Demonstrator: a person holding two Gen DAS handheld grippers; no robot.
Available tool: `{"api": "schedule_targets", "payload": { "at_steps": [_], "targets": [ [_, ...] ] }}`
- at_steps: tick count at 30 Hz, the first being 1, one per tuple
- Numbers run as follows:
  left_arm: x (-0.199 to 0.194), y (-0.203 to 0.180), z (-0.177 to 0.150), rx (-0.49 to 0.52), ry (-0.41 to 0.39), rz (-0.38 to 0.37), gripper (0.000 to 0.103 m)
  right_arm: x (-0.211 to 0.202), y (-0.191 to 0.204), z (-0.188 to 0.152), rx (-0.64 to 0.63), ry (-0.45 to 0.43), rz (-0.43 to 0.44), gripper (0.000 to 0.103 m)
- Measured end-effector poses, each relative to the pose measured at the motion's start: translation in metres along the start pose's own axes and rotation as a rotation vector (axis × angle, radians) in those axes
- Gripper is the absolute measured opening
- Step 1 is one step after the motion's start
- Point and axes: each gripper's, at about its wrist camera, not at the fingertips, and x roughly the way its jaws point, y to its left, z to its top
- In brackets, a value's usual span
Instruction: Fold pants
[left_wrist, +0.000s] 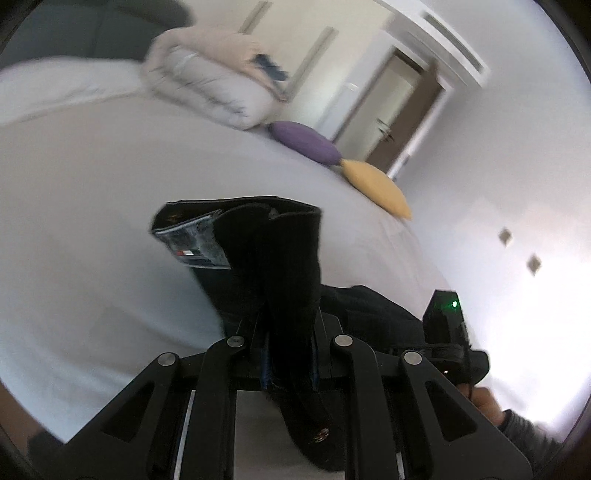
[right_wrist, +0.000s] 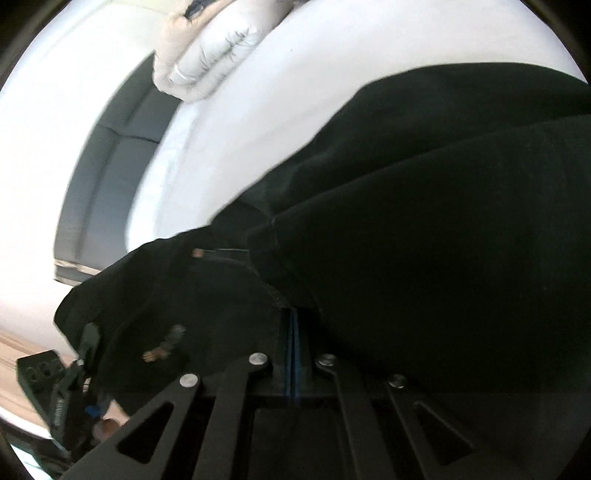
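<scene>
The black pants (left_wrist: 273, 258) hang from my left gripper (left_wrist: 289, 321), which is shut on a bunch of the cloth; the waistband with its inner label (left_wrist: 195, 242) stands up above the white bed (left_wrist: 92, 192). In the right wrist view the pants (right_wrist: 443, 221) fill the right half. My right gripper (right_wrist: 293, 317) is shut, its blue pads (right_wrist: 289, 350) pressed together with a seamed edge of the pants at their tips. The right gripper (left_wrist: 445, 328) also shows at the lower right of the left wrist view, beside the cloth, with a hand (left_wrist: 484, 400) behind it.
A folded beige and white duvet (left_wrist: 210, 81) lies at the far side of the bed, with a purple cushion (left_wrist: 306, 142) and a yellow cushion (left_wrist: 376, 186) near the bed's right edge. A door (left_wrist: 397, 107) stands beyond. A grey padded headboard (right_wrist: 110, 166) borders the bed.
</scene>
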Motion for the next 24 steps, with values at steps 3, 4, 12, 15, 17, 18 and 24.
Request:
{"api": "schedule_targets", "payload": {
  "at_steps": [3, 4, 12, 15, 17, 18, 24],
  "targets": [
    [0.016, -0.055, 0.003, 0.175, 0.038, -0.017, 0.014, -0.05, -0.016, -0.003, 0.052, -0.114, 0.15, 0.059],
    [0.024, -0.075, -0.001, 0.241, 0.058, -0.021, 0.014, -0.067, -0.023, -0.004, 0.065, -0.155, 0.186, 0.071],
    [0.099, -0.204, -0.116, 0.768, 0.273, -0.006, 0.014, -0.151, -0.114, -0.02, 0.215, -0.245, 0.313, 0.083],
    [0.103, -0.221, -0.146, 0.87, 0.282, 0.014, 0.014, -0.151, -0.116, -0.027, 0.177, -0.216, 0.312, 0.083],
    [0.098, -0.231, -0.154, 0.924, 0.258, 0.03, 0.014, -0.144, -0.104, -0.027, 0.128, -0.175, 0.249, 0.083],
    [0.096, -0.234, -0.155, 0.929, 0.252, 0.028, 0.014, -0.143, -0.101, -0.023, 0.119, -0.16, 0.223, 0.083],
    [0.072, -0.239, -0.16, 0.971, 0.178, 0.01, 0.014, -0.136, -0.09, -0.015, 0.105, -0.099, 0.233, 0.084]
  ]
}}
